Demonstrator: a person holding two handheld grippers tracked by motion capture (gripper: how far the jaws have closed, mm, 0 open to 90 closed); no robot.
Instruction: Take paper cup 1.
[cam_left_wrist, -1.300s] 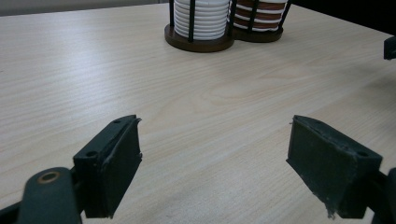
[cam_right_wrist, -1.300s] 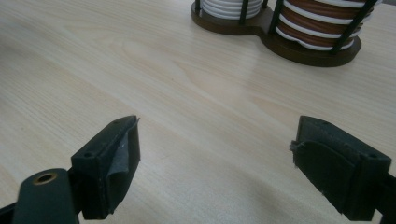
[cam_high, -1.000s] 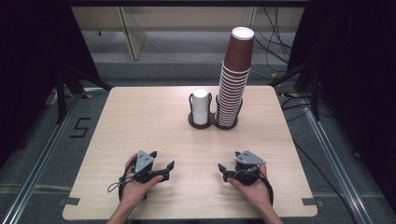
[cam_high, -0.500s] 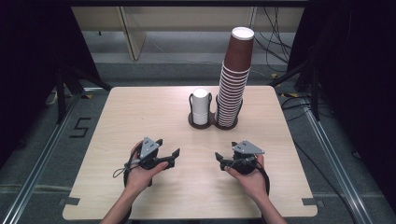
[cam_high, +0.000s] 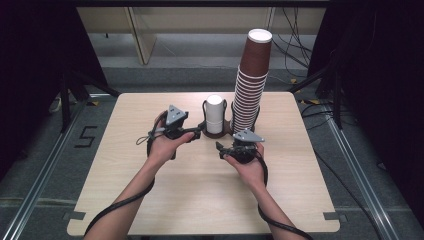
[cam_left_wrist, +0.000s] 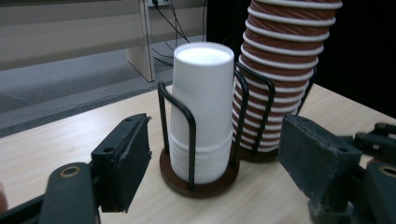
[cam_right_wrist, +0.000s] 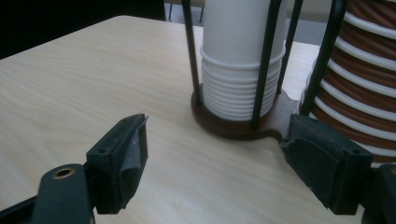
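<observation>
A short stack of white paper cups (cam_high: 215, 113) (cam_left_wrist: 201, 107) (cam_right_wrist: 243, 60) stands upside down in a black wire holder (cam_high: 206, 131) (cam_left_wrist: 201, 184) (cam_right_wrist: 233, 127) at the table's far middle. A tall stack of brown cups (cam_high: 250, 82) (cam_left_wrist: 280, 70) (cam_right_wrist: 359, 88) fills the holder's right side. My left gripper (cam_high: 196, 134) (cam_left_wrist: 219, 170) points at the white stack from the left. It is open, its jaws have just been closing, and they touch neither cups nor wire. My right gripper (cam_high: 225, 149) (cam_right_wrist: 219, 163) is just in front of the holder. It is open over bare wood, and its jaws have also just been closing.
The light wooden table (cam_high: 125, 165) ends close behind the holder. Cables (cam_high: 295, 55) and a pale cabinet (cam_high: 142, 35) lie on the floor beyond. A "5" (cam_high: 84, 136) marks the floor at the left. Black cables trail along both forearms.
Both hands have moved from near the table's front edge forward to the cup holder. The jaws of both grippers stand narrower than before. The cups have not moved.
</observation>
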